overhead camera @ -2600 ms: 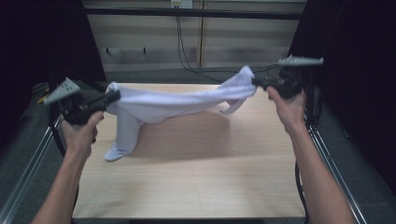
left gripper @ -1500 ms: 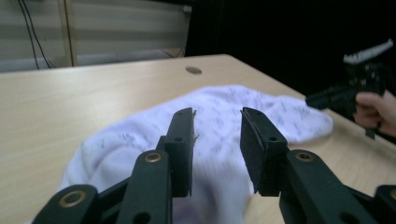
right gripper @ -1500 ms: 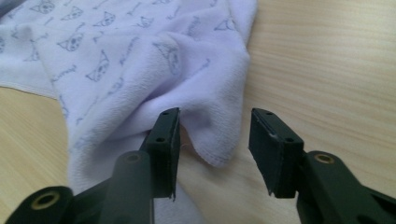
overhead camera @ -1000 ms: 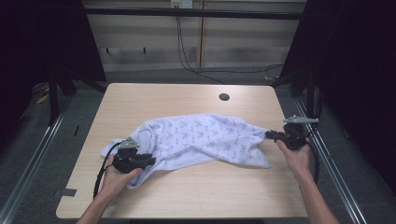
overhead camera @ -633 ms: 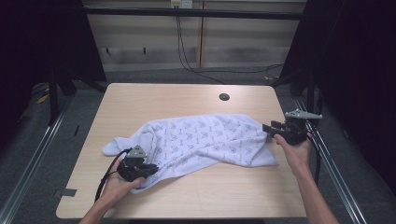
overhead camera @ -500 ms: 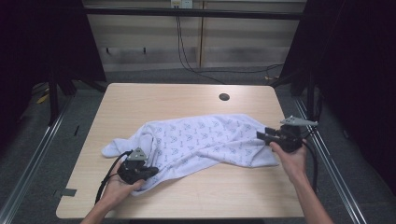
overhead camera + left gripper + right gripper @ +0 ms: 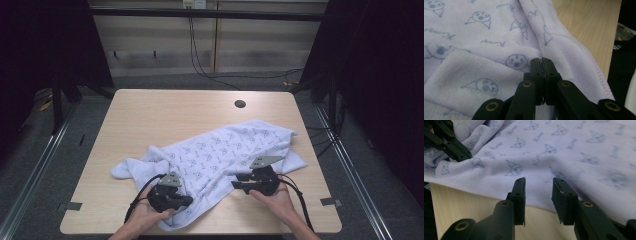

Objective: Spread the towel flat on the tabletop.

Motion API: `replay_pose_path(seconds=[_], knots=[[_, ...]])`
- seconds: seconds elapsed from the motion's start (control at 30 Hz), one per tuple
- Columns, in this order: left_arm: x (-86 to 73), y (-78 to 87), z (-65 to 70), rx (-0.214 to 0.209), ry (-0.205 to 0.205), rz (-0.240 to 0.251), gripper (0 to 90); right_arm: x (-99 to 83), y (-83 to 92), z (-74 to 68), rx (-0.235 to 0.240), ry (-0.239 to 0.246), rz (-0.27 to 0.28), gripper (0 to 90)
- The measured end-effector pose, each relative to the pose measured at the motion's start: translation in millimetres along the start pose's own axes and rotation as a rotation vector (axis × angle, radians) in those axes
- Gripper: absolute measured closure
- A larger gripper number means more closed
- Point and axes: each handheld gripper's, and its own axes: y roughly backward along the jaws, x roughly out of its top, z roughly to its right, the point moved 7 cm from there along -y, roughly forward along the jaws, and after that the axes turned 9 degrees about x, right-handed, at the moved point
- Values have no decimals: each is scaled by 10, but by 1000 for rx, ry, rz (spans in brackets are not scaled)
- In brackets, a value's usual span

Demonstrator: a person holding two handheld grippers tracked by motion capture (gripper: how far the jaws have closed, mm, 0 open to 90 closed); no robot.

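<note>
1. Step judged: folding the white terry towel printed with small blue faces [image 7: 220,155], spread near the desk's [image 7: 150,110] front edge.
2. Left gripper [image 7: 541,62]: clenched on a towel fold.
3. Right gripper [image 7: 537,186]: released, jaws just closing over the hem.
4. Next, likely: pinch hem, lift both.

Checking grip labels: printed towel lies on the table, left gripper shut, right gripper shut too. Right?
Not quite. The right gripper is open, its jaws apart at the printed towel hem, per the right gripper view. The left gripper is shut.
</note>
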Motion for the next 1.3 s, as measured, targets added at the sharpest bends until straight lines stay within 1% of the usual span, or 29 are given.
replay_pose_path(seconds=[0.07, 0.17, 0.3, 0.33, 0.4, 0.43, 0.47, 0.5, 0.53, 0.57, 0.6, 0.63, 0.67, 0.73, 0.77, 0.8, 0.83, 0.87, 0.93, 0.97, 1.0, 1.07, 1.1, 1.13, 1.17, 1.2, 1.23, 1.27, 1.3], knots=[[54, -52, 44, -11, 23, 15, 885, -18, -147, -62, 5, 10, -22, 535], [125, -110, 118, -36, 0, 12, 883, -13, -181, -71, -12, 29, -28, 514], [184, -118, 151, -50, -6, 35, 873, -60, -200, -45, -31, 48, -47, 539], [202, -67, 141, -59, -10, 49, 874, -142, -236, -25, -76, 97, -92, 554], [219, -33, 114, -49, -7, 62, 865, -158, -227, -29, -82, 98, -95, 576], [234, -8, 86, -45, 6, 71, 846, -167, -218, -22, -106, 116, -105, 637], [262, 33, 38, -44, 25, 94, 828, -179, -194, -19, -126, 116, -112, 756], [288, 83, -15, -43, 43, 113, 828, -179, -194, -19, -126, 116, -112, 756], [314, 151, -101, -18, 51, 134, 779, -208, -138, -1, -153, 106, -123, 873], [340, 256, -245, 10, 85, 172, 771, -225, -106, 11, -154, 102, -130, 877], [340, 256, -245, 10, 85, 172, 761, -225, -106, 11, -154, 102, -130, 877], [343, 312, -333, 27, 104, 190, 761, -250, -63, 30, -151, 85, -131, 881], [337, 364, -427, 51, 117, 203, 737, -315, 55, 98, -156, 54, -134, 883], [318, 471, -606, 92, 152, 241, 736, -354, 125, 141, -162, 39, -134, 884], [281, 550, -761, 125, 183, 270, 739, -436, 271, 231, -180, 12, -131, 884], [281, 550, -761, 125, 183, 270, 744, -436, 271, 231, -180, 12, -131, 884], [252, 582, -844, 134, 205, 280, 744, -478, 350, 285, -200, 6, -133, 884], [235, 592, -886, 143, 211, 279, 759, -549, 496, 413, -230, -13, -124, 883], [174, 573, -1011, 167, 233, 260, 772, -598, 620, 558, -268, -42, -111, 883], [157, 555, -1046, 191, 228, 251, 773, -612, 674, 634, -297, -60, -105, 882], [157, 555, -1046, 191, 228, 251, 774, -612, 674, 634, -297, -60, -105, 882], [121, 524, -1085, 201, 229, 235, 774, -623, 753, 776, -340, -79, -98, 880], [108, 510, -1081, 197, 226, 231, 756, -618, 808, 911, -391, -104, -87, 876], [86, 471, -1032, 161, 201, 211, 756, -616, 821, 936, -401, -115, -86, 864], [71, 443, -999, 153, 182, 198, 754, -613, 836, 950, -418, -121, -83, 822], [71, 443, -999, 153, 182, 198, 763, -605, 847, 927, -411, -133, -72, 773], [52, 409, -959, 133, 172, 180, 780, -589, 859, 883, -388, -140, -63, 713], [35, 380, -917, 95, 171, 173, 780, -589, 859, 883, -388, -140, -63, 713], [23, 357, -884, 82, 167, 166, 792, -561, 876, 830, -370, -130, -51, 679]])
